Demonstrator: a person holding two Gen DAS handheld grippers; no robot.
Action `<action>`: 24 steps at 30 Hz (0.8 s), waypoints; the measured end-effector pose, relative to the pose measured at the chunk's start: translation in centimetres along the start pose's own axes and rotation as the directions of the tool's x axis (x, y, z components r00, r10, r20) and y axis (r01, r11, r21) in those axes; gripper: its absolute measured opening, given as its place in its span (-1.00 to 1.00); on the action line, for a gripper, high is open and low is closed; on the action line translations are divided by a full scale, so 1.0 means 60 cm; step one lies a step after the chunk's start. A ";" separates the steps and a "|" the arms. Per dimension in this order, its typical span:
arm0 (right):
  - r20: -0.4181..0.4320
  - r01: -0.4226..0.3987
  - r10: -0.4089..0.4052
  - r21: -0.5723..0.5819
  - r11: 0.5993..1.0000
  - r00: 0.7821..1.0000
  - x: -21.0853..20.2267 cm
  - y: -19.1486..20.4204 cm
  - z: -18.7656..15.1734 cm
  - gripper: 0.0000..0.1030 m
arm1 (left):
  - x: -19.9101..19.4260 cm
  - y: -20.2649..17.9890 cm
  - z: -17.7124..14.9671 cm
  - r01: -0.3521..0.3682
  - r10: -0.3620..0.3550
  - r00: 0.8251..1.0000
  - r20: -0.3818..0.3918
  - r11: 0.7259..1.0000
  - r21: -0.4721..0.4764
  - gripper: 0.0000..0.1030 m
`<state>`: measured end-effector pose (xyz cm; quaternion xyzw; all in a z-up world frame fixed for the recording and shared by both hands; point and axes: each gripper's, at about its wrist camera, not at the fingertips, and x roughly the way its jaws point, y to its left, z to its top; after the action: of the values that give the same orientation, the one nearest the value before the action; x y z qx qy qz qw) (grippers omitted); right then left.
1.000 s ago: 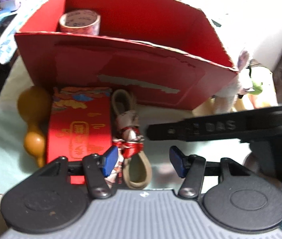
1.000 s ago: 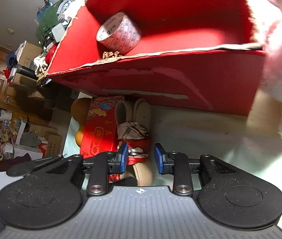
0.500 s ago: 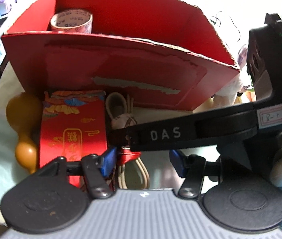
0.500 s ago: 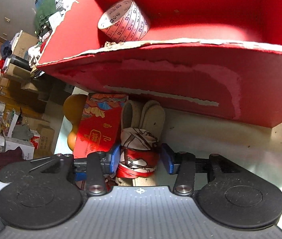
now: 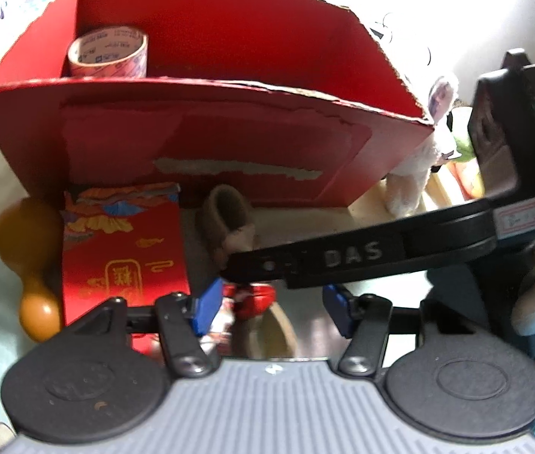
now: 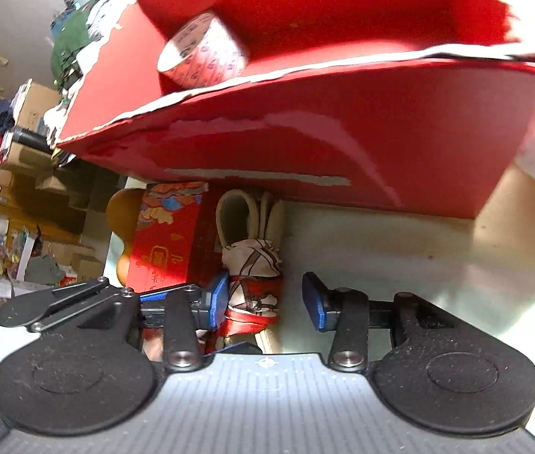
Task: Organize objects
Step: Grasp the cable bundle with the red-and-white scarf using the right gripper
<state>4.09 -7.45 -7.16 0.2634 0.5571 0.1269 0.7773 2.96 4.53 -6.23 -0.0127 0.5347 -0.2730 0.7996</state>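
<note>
A beige coiled cord (image 6: 246,219) wrapped in a red-and-white patterned cloth tie (image 6: 254,283) lies on the table in front of a red cardboard box (image 6: 305,143). My right gripper (image 6: 263,299) is open, its jaws on either side of the tie, the left pad (image 6: 219,297) touching it. In the left wrist view the cord (image 5: 229,215) and tie (image 5: 254,297) lie between my open left gripper (image 5: 273,306), with the right gripper's black arm (image 5: 362,255) crossing above. A tape roll (image 5: 110,56) stands inside the box (image 5: 210,140).
A red decorated packet (image 5: 123,249) lies left of the cord, with an orange gourd (image 5: 29,261) beyond it. A white plush toy (image 5: 418,174) stands at the box's right corner. Cluttered shelves and boxes (image 6: 21,189) fill the room at the left.
My right gripper has opened wider around the cloth tie and moved in over it. The left gripper has edged closer and slightly up; the box now shows more of its inside.
</note>
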 end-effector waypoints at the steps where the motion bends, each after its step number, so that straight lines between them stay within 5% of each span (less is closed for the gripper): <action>1: 0.000 -0.005 0.005 0.003 1.000 1.000 -0.001 0.000 0.001 -0.12 | 0.003 -0.001 0.000 -0.007 0.007 1.000 -0.006 1.000 0.009 0.18; 16: -0.030 0.005 -0.004 0.018 1.000 1.000 0.029 0.011 0.007 -0.10 | 0.048 0.000 0.001 -0.040 0.042 0.996 -0.080 0.999 0.035 0.05; 19: -0.029 -0.023 0.023 0.028 0.999 0.999 0.022 0.006 0.006 -0.37 | 0.049 -0.001 0.003 -0.044 0.047 0.996 -0.081 0.998 0.033 0.01; 24: -0.019 -0.013 0.013 0.024 1.000 1.000 -0.003 0.000 0.000 -0.48 | 0.041 -0.011 0.005 -0.020 0.025 0.996 -0.087 0.999 0.047 -0.10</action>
<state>4.03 -7.51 -7.00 0.2750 0.5642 0.1278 0.7680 3.60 2.77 -8.01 0.0236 0.5631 -0.2764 0.7784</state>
